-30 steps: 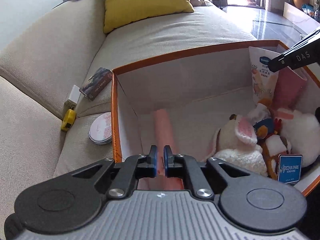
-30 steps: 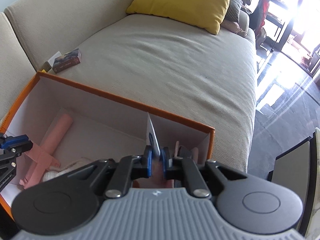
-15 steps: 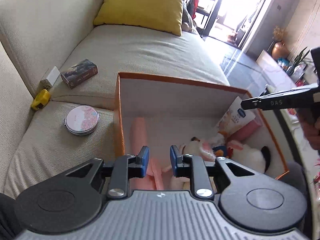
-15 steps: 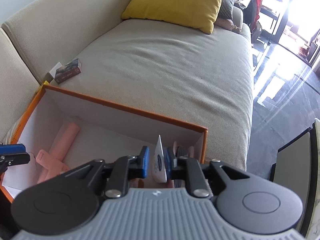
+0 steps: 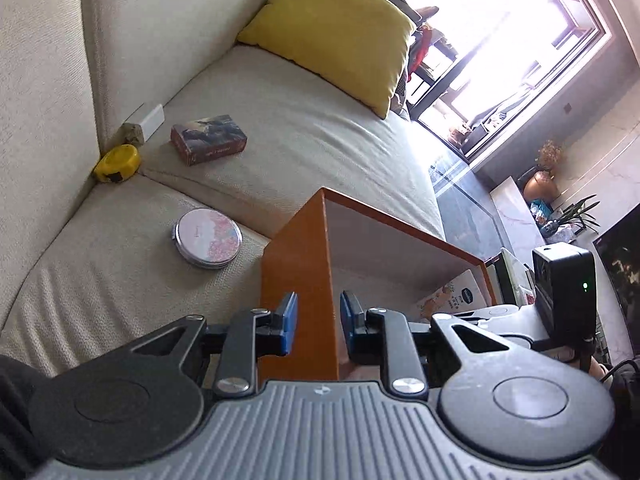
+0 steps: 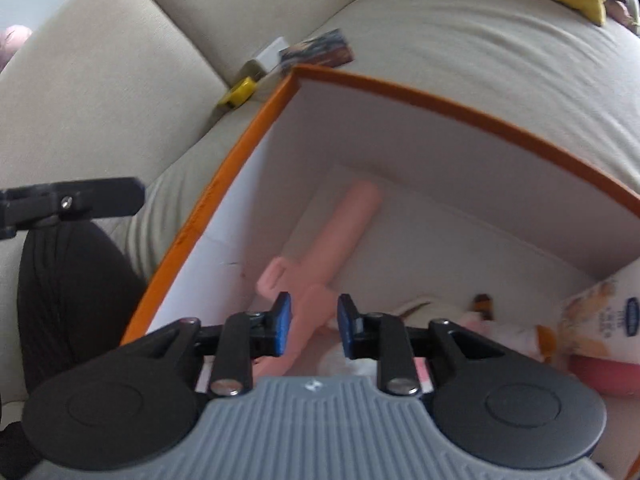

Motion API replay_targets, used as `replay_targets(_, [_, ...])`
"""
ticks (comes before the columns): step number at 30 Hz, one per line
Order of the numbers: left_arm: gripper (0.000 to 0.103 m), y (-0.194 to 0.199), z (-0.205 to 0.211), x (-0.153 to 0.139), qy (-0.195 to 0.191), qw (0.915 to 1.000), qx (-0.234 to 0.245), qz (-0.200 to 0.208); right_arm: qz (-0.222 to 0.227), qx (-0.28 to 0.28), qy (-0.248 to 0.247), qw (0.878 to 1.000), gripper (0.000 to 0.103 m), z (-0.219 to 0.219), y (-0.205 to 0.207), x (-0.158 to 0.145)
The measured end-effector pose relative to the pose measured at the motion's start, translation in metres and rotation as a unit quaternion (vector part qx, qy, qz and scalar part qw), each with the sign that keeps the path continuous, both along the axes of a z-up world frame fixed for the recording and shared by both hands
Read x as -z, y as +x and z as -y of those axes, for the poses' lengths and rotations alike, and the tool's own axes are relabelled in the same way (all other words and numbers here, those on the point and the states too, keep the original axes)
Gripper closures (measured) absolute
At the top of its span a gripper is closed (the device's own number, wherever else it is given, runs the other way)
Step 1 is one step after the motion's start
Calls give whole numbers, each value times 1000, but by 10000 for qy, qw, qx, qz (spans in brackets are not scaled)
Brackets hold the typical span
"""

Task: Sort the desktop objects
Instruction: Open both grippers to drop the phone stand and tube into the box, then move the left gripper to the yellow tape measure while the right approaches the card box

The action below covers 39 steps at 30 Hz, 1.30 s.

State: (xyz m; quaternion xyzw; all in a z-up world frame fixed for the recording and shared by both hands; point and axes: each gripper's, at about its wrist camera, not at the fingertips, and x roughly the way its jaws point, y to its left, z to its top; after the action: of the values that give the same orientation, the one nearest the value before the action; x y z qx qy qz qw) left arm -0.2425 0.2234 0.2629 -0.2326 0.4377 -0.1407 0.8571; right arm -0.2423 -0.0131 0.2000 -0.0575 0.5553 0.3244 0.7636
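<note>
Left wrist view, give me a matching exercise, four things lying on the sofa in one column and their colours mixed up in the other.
Things:
1. cushion
2. round tin
3. storage box
4. small carton

Colours:
A. orange outside
B. dark, with a printed picture
C. yellow
D. pale lid with pink flowers

Pairs: 1-C, 2-D, 3-A, 4-B

My work surface is a beige sofa (image 5: pixel 304 132). Directly on its seat cushions lie an orange box (image 5: pixel 298 280), a round tin (image 5: pixel 208 237), a small printed box (image 5: pixel 208 139), a yellow tape measure (image 5: pixel 117 163), a white charger (image 5: pixel 144 122) and a yellow cushion (image 5: pixel 340 30).
</note>
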Motion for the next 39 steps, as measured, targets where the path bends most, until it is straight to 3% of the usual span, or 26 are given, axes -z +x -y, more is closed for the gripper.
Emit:
replay_targets(6, [78, 2, -21, 9, 60, 9997, -116, -185, -192, -50, -270, 9994, 63, -24, -7, 21])
replay_targets(9, [78, 5, -29, 11, 77, 9996, -124, -222, -129, 18, -369, 9992, 66, -28, -6, 27])
replay_targets(16, [78, 16, -45, 16, 338, 9988, -177, -300, -174, -212, -370, 9989, 67, -40, 0, 23])
replay_targets(20, [78, 34, -61, 10, 828, 9963, -202, -133, 126, -313, -426, 9985, 67, -31, 5, -9])
replay_targets(24, [77, 64, -74, 10, 1475, 9891, -44, 36, 537, -415, -401, 9969, 67, -24, 18, -55])
replay_targets(28, [77, 92, -81, 20, 1861, 9824, 157, 35, 966, -530, -427, 9930, 67, -34, 42, -92])
replay_targets(31, [77, 112, -81, 27, 2276, 9735, 238, 11, 1127, -631, -514, 9903, 67, -52, 67, -98])
replay_targets(36, [76, 135, -79, 42, 2591, 9650, 406, 0, 1044, -773, -631, 9895, 67, -84, 110, -85])
replay_targets(39, [55, 147, -79, 52, 2808, 9588, 436, 20, 966, -829, -702, 9894, 67, -101, 134, -72])
